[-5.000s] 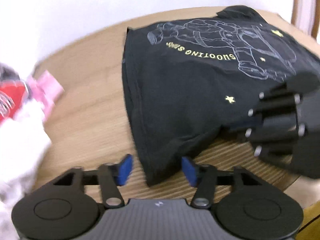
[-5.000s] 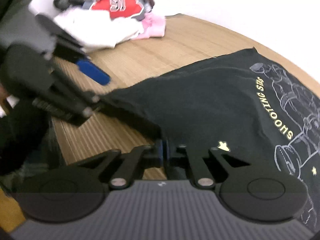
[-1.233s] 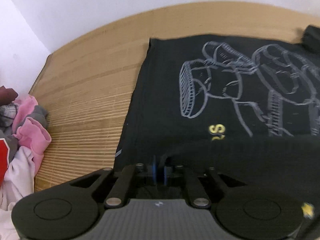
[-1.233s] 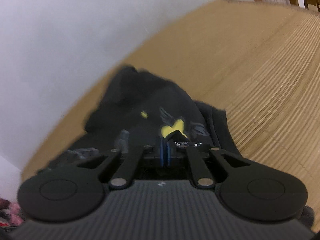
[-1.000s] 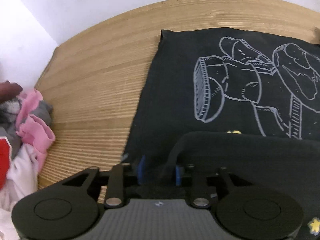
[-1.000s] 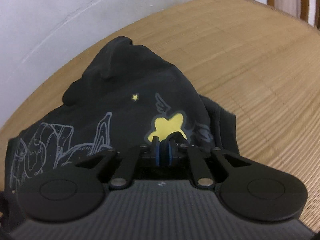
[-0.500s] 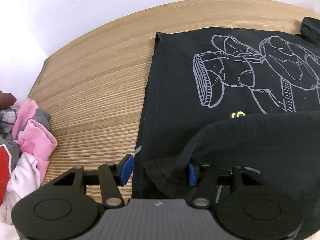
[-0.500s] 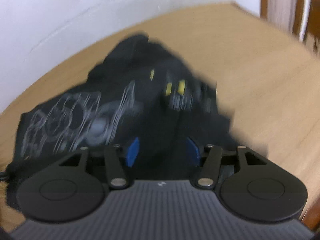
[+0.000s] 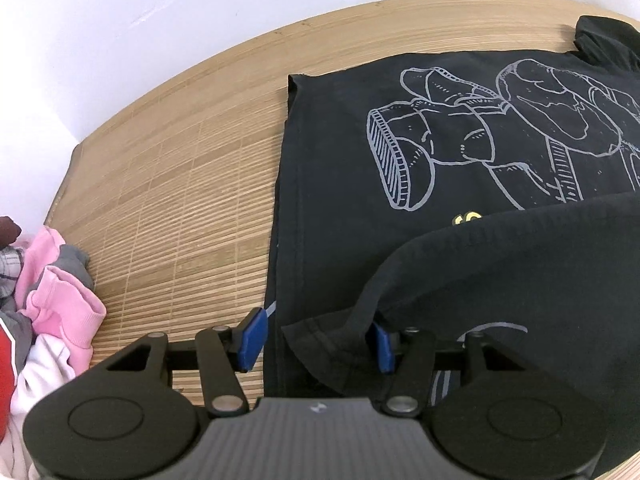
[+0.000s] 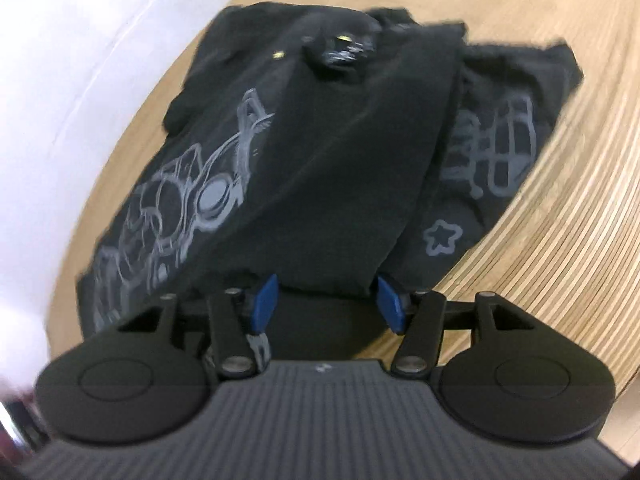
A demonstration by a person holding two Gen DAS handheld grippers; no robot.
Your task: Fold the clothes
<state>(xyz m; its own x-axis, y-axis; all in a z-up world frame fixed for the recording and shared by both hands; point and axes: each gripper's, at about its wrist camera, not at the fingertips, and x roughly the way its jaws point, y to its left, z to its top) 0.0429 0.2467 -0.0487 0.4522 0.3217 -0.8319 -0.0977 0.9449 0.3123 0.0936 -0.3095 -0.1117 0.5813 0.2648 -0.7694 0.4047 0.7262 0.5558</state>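
While both sets of jaws stand apart over the shirt [image 9: 348,184], we judge the step in hand to be letting go of a flap just laid across the print. Our left gripper [image 9: 316,340] is about half open, its blue pads clear of the cloth, though a hemmed corner of the flap lies loose between them and brushes the right-hand pad. Our right gripper [image 10: 326,300] is about half open too, the folded band running up between its pads without being pinched. To do this well, we should draw both grippers straight back and a little up, so that no pad drags the hem and pulls the fold askew; the corner by the left gripper is curled and raised, so it may need a light press flat before the next fold. The shirt lies on the bench [image 9: 172,184], spread flat beside the bare slatted part, with one straight side seam facing that bare wood. It is thin black knit, soft and limp, holding rounded folds, not sharp creases, with a grey line drawing and small yellow marks printed on it. The bench top looks like fine bamboo slats, ribbed and matte, likely to grip cloth a little. Left of the shirt, well apart, sits a heap [image 9: 48,312] of pink, white and red garments.
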